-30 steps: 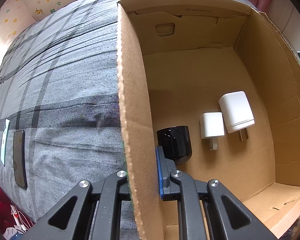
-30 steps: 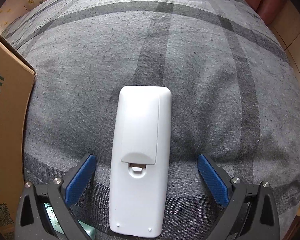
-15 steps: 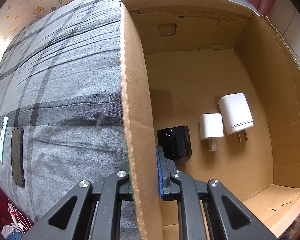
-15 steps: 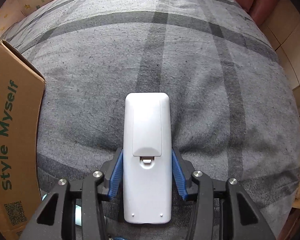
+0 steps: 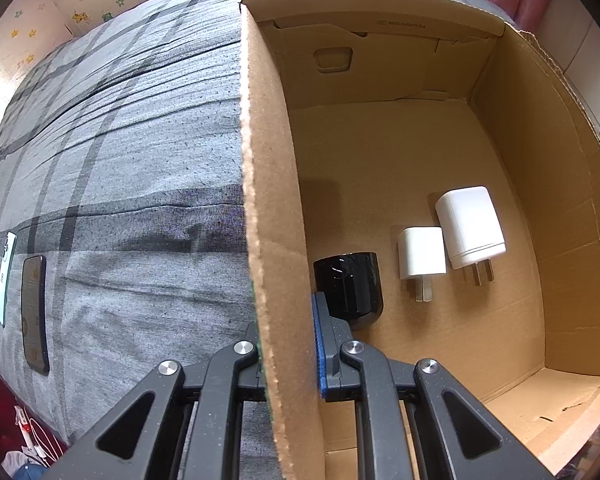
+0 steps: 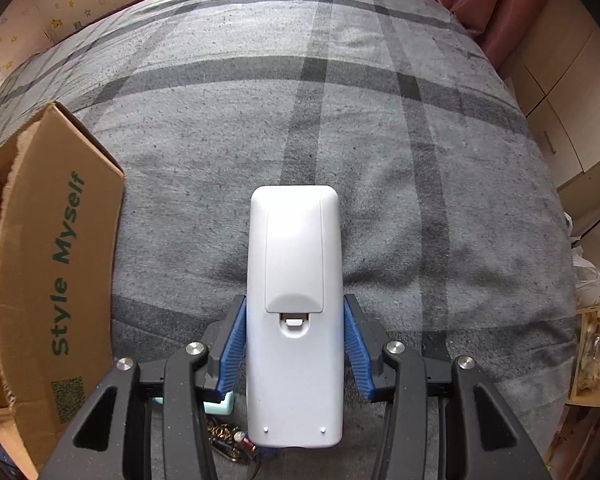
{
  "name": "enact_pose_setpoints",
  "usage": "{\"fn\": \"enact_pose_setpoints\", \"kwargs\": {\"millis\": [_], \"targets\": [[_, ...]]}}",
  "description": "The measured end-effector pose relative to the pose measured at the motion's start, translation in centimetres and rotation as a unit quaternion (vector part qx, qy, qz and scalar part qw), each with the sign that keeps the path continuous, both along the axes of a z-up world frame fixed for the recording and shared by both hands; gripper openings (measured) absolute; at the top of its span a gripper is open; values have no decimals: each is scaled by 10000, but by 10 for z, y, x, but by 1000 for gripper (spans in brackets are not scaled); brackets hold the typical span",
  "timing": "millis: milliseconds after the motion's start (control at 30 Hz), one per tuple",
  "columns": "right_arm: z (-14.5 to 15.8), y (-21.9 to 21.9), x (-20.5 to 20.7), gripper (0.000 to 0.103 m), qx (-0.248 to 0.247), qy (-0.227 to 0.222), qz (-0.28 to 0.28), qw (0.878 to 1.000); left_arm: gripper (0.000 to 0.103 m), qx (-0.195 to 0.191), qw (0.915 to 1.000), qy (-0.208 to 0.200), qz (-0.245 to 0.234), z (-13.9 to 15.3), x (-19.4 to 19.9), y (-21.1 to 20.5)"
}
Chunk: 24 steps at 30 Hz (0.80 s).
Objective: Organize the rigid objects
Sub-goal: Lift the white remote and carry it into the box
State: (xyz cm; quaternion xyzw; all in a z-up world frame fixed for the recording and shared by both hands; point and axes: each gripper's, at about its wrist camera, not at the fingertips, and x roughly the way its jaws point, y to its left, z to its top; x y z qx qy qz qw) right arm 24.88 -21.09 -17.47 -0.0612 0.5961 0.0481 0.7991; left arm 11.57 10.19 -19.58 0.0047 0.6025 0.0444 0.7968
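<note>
My left gripper [image 5: 286,344] is shut on the left wall of the open cardboard box [image 5: 268,208], one finger outside, one inside. Inside the box lie a black round device [image 5: 350,290], a small white charger [image 5: 420,254] and a larger white charger [image 5: 470,226]. My right gripper [image 6: 295,344] is shut on a white remote control [image 6: 295,280], back side up, held above the grey plaid bed cover [image 6: 380,120]. The box [image 6: 56,272] stands to the left of the remote in the right wrist view.
A dark phone [image 5: 34,314] and a pale green flat item [image 5: 5,276] lie on the bed left of the box. A light blue object [image 6: 220,406] and small metal bits [image 6: 228,438] lie under my right gripper. Wooden furniture [image 6: 560,100] stands right of the bed.
My right gripper closed on the white remote and lifted it off the bed cover. My left gripper has stayed clamped on the box wall.
</note>
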Motion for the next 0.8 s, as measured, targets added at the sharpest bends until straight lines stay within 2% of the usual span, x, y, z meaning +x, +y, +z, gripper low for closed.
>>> {"fn": "enact_pose_setpoints", "kwargs": {"millis": [400,800], "targets": [[51,11,-22,49,-1,-293,101,9995,14,-50,10000,-7,-4,0,0,2],[88,52,-39,49,43,-469,438,9979,14,-62,10000,-22,-22,1,0,3]]}}
